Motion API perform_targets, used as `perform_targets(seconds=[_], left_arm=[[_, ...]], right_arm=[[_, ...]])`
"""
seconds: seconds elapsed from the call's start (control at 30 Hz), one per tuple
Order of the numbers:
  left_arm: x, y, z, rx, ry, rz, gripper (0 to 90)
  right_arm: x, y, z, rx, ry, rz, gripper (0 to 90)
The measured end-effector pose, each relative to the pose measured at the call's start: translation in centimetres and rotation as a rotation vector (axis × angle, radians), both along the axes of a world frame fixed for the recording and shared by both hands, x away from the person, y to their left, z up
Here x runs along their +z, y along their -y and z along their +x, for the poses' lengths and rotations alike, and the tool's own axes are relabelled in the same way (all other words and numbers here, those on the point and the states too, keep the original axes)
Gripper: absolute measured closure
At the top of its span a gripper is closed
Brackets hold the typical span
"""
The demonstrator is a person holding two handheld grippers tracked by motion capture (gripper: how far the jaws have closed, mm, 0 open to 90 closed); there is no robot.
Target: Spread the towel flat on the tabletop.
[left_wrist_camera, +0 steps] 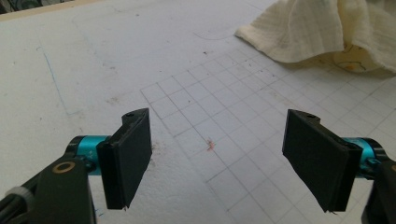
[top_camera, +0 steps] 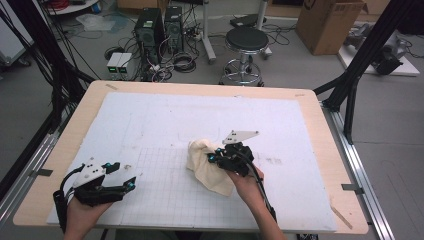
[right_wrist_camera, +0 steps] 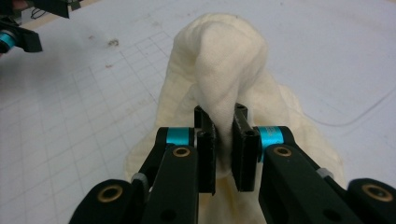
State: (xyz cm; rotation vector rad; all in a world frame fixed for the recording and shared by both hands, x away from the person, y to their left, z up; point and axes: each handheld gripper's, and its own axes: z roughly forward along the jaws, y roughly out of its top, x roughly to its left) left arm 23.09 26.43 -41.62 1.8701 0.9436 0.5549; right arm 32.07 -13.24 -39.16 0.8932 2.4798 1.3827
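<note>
Cream-coloured, soft crumpled cotton cloth (right_wrist_camera: 224, 60) sits near the middle of the white gridded foam mat (top_camera: 165, 120) that covers the wooden desk (top_camera: 90, 100), and the right tool (right_wrist_camera: 224, 140) is clenched on a pinched-up fold of it — so the grasp looks made, while the lifting and spreading or folding of the cloth seems yet to come. The left tool (left_wrist_camera: 217, 154) hovers released with its jaws wide apart over bare grid, well to the left of the cloth and nearer the person — nothing lies between it and the cloth. Beyond the desk's far edge, well away from the cloth, a black round stool (top_camera: 246, 40) and two dark computer towers (top_camera: 159, 30) stand on the floor, out of the way.
</note>
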Motion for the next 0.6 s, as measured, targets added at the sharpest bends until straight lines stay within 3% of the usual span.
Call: perform_targets(seconds=[0.27,0.4,0.5,0.6], left_arm=[[0.0,-0.1,0.0,0.003,0.0,-0.006,24.4],[0.0,-0.2,0.0,0.007,0.001,-0.012,24.4],[0.0,-0.2,0.0,0.007,0.001,-0.014,24.4],[0.0,-0.2,0.0,0.003,0.0,-0.014,24.4]], right_arm=[[2.2,-2.4,-0.8,0.048,0.013,0.047,83.0],[3.1,-3.7,-1.3,0.079,0.016,0.046,82.8],[3.0,-4.6,-1.7,0.106,0.008,0.055,82.6],[2.2,-6.0,-2.3,0.122,-0.003,0.015,81.7]])
